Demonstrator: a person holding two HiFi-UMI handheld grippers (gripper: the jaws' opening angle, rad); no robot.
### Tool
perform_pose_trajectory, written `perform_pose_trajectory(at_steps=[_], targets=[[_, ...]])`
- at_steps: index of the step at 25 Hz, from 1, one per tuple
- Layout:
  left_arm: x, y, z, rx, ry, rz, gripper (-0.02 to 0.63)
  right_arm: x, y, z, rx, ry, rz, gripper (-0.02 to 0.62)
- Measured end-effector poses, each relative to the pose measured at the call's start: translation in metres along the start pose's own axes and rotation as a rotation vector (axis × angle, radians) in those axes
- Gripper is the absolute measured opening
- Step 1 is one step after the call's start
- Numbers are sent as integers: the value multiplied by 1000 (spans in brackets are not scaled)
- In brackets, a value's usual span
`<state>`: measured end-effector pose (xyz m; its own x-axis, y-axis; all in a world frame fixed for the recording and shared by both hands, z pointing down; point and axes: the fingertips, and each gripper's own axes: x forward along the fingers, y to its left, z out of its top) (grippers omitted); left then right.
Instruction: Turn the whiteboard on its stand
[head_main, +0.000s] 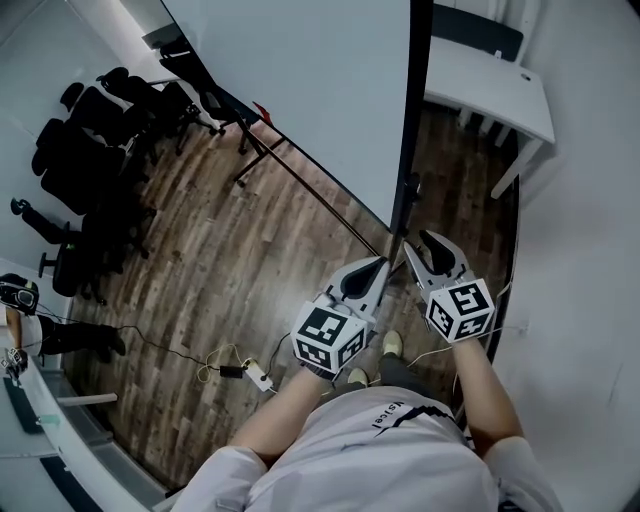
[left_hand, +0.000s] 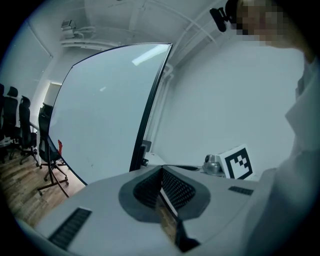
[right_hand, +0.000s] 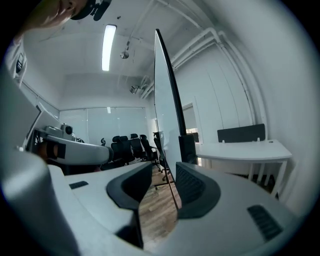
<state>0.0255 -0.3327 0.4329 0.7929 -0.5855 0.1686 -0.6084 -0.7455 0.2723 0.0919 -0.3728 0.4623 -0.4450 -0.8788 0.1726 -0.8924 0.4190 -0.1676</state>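
The big whiteboard (head_main: 300, 80) stands on its black stand (head_main: 408, 195), its near edge running down towards my grippers. My left gripper (head_main: 383, 263) hovers just left of that edge, and its jaws look pressed together with nothing between them. My right gripper (head_main: 420, 243) is at the edge's right side. In the right gripper view the whiteboard (right_hand: 162, 100) shows edge-on, and the right gripper (right_hand: 164, 175) is open, with a thin dark bar of the board's frame (right_hand: 172, 192) running through the gap untouched. In the left gripper view the whiteboard (left_hand: 107, 110) fills the left, beyond the left gripper (left_hand: 161, 174).
Several black office chairs (head_main: 90, 150) crowd the far left. A white desk (head_main: 490, 85) stands behind the board on the right, close to the wall. A power strip and cables (head_main: 255, 375) lie on the wooden floor near my feet. The stand's long leg (head_main: 300, 180) crosses the floor.
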Motion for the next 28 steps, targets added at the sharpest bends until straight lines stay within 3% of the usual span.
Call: perform_pose_trajectory(at_steps=[13,28], targets=[[63,50,11,-22,-13,111,11,84,-63,-43,-21,124,33,225],[63,88,11,-32,10,218,11,128,-64,-43,-139,78,41,193]])
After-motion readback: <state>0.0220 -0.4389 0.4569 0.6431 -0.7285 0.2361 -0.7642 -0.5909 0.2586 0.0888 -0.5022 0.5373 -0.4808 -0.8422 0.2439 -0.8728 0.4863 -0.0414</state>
